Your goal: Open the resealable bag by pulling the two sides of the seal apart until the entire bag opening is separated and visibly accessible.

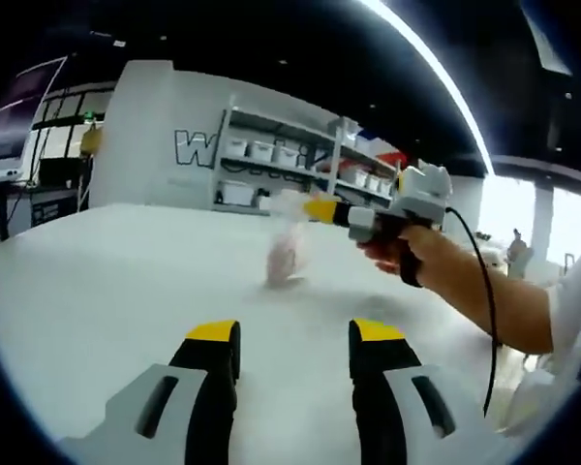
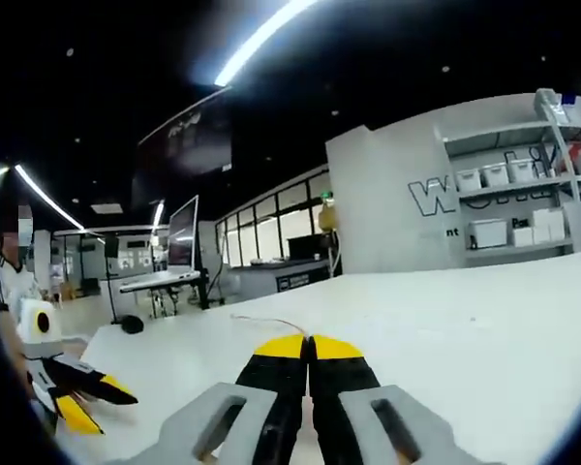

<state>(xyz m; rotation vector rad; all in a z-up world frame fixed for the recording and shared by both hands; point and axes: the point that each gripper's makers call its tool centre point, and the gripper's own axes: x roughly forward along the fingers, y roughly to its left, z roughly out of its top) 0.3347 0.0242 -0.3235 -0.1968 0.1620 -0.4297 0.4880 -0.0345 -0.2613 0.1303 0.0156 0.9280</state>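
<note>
- Claw on the left (image 1: 283, 351) hangs low over the white table (image 1: 107, 291), its yellow-tipped jaws spread wide with nothing between them.
- Right claw (image 1: 321, 209) pinches the top edge of the resealable bag (image 1: 289, 254), lifting it so its bottom rests on or just above the table; in the right gripper view its jaws (image 2: 308, 351) look pressed together, the bag hidden from there.
- Bag looks thin, clear and floppy, blurred, with a pinkish lump inside that I can't identify.
- To my eye, the left claw should come in to the opposite lip of the seal, grip only one film layer, then pull steadily outward.
- Table surface is matte and smooth.
</note>
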